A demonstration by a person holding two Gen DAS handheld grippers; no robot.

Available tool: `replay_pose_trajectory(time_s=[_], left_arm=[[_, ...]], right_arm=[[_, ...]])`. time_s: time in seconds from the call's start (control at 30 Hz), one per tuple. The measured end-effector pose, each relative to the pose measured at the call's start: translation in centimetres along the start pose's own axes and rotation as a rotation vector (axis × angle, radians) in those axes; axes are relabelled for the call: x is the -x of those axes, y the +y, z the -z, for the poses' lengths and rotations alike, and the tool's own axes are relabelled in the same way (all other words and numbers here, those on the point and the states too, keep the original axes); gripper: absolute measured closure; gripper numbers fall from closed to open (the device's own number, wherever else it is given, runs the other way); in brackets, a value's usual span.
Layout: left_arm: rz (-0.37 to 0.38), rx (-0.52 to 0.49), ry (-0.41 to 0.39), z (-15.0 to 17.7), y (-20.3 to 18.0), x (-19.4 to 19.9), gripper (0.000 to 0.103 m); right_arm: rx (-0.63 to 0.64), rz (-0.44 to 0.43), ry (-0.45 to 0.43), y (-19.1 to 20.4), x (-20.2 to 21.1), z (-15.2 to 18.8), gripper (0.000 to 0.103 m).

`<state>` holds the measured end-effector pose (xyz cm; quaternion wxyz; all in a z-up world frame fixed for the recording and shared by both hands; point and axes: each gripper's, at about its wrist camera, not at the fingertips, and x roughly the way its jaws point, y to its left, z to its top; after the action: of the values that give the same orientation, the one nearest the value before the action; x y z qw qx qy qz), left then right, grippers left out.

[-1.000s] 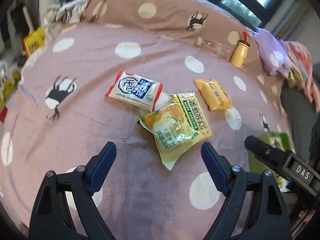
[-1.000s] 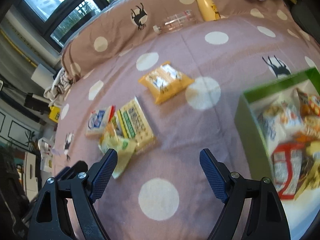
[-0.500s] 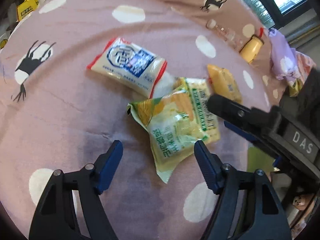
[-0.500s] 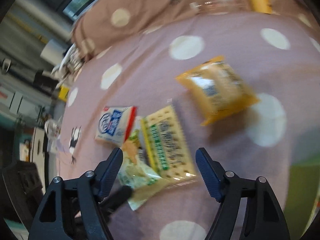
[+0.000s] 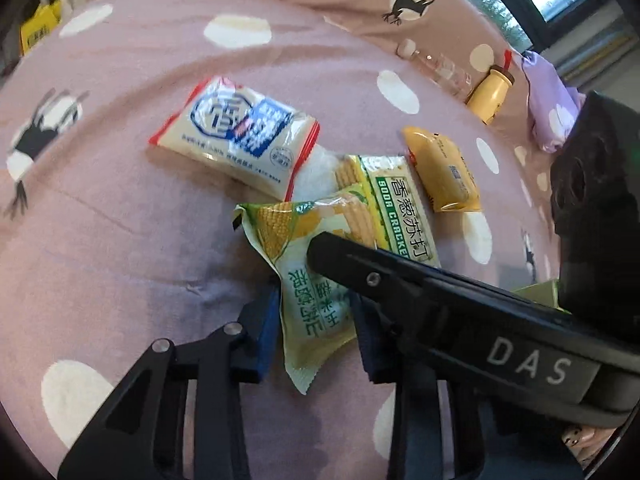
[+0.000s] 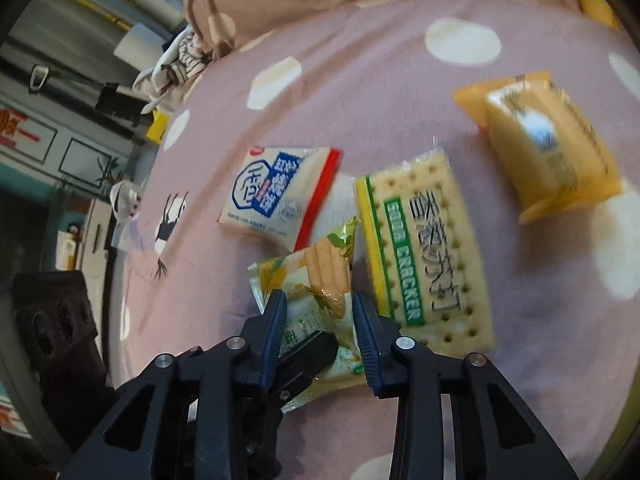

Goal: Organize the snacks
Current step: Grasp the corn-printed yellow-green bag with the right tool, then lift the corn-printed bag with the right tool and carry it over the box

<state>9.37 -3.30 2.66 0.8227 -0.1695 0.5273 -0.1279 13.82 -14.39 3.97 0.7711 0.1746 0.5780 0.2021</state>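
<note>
Several snack packets lie on the pink dotted bedspread (image 5: 120, 240). My left gripper (image 5: 316, 316) is closed around the near end of a green-yellow corn wafer packet (image 5: 308, 264). My right gripper (image 6: 318, 320) grips the same packet (image 6: 316, 280) from the other side, its finger crossing over it in the left wrist view. A soda cracker packet (image 5: 400, 208) (image 6: 424, 256) lies partly under it. A white-blue packet (image 5: 236, 132) (image 6: 276, 192) and a yellow packet (image 5: 444, 172) (image 6: 548, 140) lie beside them.
A yellow bottle (image 5: 492, 92) and a clear bottle (image 5: 436, 68) lie at the back by the dotted pillow (image 5: 360, 4). A green box edge (image 5: 536, 292) shows behind the right gripper. Furniture (image 6: 48, 160) stands beyond the bed's left edge.
Both grippers moved in onto the snack pile and narrowed from wide open to closed on the corn wafer packet. The right gripper swung left, away from the green box.
</note>
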Motion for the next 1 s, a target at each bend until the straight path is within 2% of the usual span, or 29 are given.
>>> replay_pose_trajectory(time_s=[0.2, 0.53, 0.7, 1.0], left_arm=[[0.013, -0.061, -0.013, 0.4, -1.2, 1.4, 0.073], [0.057, -0.239, -0.092, 2.5, -5.8, 6.0, 0.073], [0.100, -0.349, -0.104, 3.9, -10.2, 7.0, 0.073], [0.199, -0.530, -0.097, 5.6, -19.5, 6.7, 0.072]], right_arm=[[-0.001, 0.010, -0.045, 1.0, 2.2, 1.3, 0.068], [-0.021, 0.066, -0.209, 2.4, 9.5, 5.2, 0.068], [-0.063, 0.126, -0.302, 1.1, 14.0, 7.1, 0.067], [-0.202, 0.222, -0.455, -4.2, 21.9, 9.8, 0.067]])
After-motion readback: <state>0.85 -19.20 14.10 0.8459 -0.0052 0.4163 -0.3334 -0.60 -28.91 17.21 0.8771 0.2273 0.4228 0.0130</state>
